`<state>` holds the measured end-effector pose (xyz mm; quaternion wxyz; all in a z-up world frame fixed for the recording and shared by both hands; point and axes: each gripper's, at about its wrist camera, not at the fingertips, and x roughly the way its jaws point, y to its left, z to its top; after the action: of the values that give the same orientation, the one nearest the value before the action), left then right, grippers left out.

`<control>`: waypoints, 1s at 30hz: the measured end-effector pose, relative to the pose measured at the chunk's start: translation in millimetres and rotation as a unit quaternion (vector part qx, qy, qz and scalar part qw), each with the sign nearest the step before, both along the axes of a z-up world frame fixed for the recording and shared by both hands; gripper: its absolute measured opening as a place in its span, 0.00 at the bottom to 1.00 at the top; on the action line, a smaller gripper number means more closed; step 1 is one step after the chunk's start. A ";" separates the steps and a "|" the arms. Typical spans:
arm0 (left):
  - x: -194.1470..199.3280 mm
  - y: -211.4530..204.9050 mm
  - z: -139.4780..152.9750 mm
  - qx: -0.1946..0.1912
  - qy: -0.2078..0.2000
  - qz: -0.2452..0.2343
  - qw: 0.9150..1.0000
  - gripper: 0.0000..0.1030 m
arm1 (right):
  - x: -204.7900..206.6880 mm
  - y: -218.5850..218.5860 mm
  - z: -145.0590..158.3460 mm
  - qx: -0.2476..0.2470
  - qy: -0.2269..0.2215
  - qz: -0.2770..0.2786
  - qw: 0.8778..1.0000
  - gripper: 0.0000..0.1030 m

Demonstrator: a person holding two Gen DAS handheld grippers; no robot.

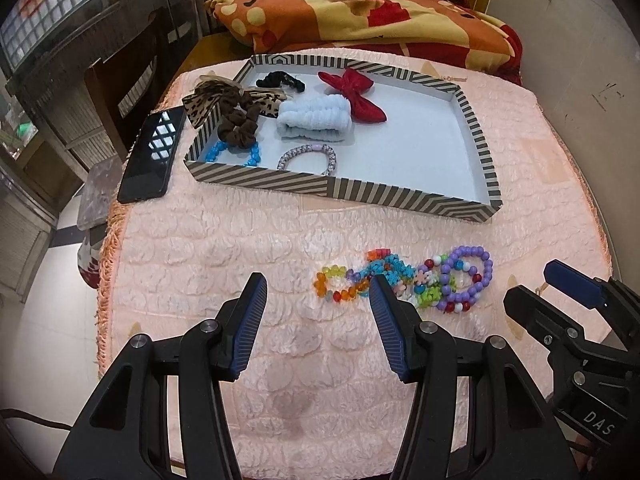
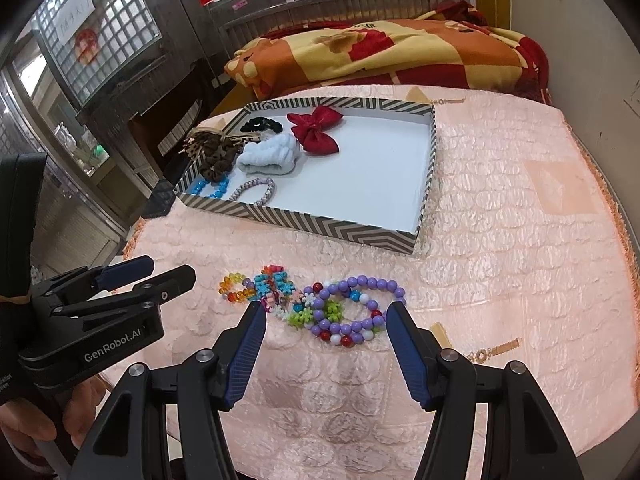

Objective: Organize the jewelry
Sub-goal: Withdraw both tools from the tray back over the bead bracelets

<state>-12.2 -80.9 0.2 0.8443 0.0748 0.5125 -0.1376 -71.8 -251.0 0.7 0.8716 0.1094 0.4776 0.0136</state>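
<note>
A striped tray [image 1: 400, 194] [image 2: 320, 227] on the pink cloth holds a red bow [image 1: 356, 94], a pale blue band [image 1: 316, 120], a brown scrunchie [image 1: 240, 120], a leopard bow [image 1: 208, 100], a black scrunchie [image 1: 280, 80], a blue bead bracelet [image 1: 252, 154] and a silver-lilac bracelet [image 1: 308, 156]. In front of the tray lies a heap of bead bracelets: purple [image 1: 468, 280] [image 2: 360, 304], turquoise [image 1: 392, 266] [image 2: 276, 284], orange-yellow [image 1: 336, 284] [image 2: 234, 288]. My left gripper [image 1: 318, 292] is open, just left of the heap. My right gripper [image 2: 326, 316] is open, its fingers on either side of the purple bracelet's near edge.
A black phone [image 1: 154, 154] lies left of the tray near the table edge. A folded orange and red blanket [image 1: 360, 16] lies behind the tray. The table drops off at the left with a fringe [image 1: 108, 240]. Gold hair clips [image 2: 492, 350] lie at the right.
</note>
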 end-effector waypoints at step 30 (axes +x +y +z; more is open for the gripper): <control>11.8 21.5 -8.9 -0.020 0.036 0.020 0.999 0.52 | -6.9 -3.4 -16.8 -0.005 0.024 0.006 1.000 0.59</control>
<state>-0.4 -59.5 -8.7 0.8289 0.0428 0.5416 -0.1331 -78.7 -254.4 -16.1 0.8602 0.1028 0.4993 0.0137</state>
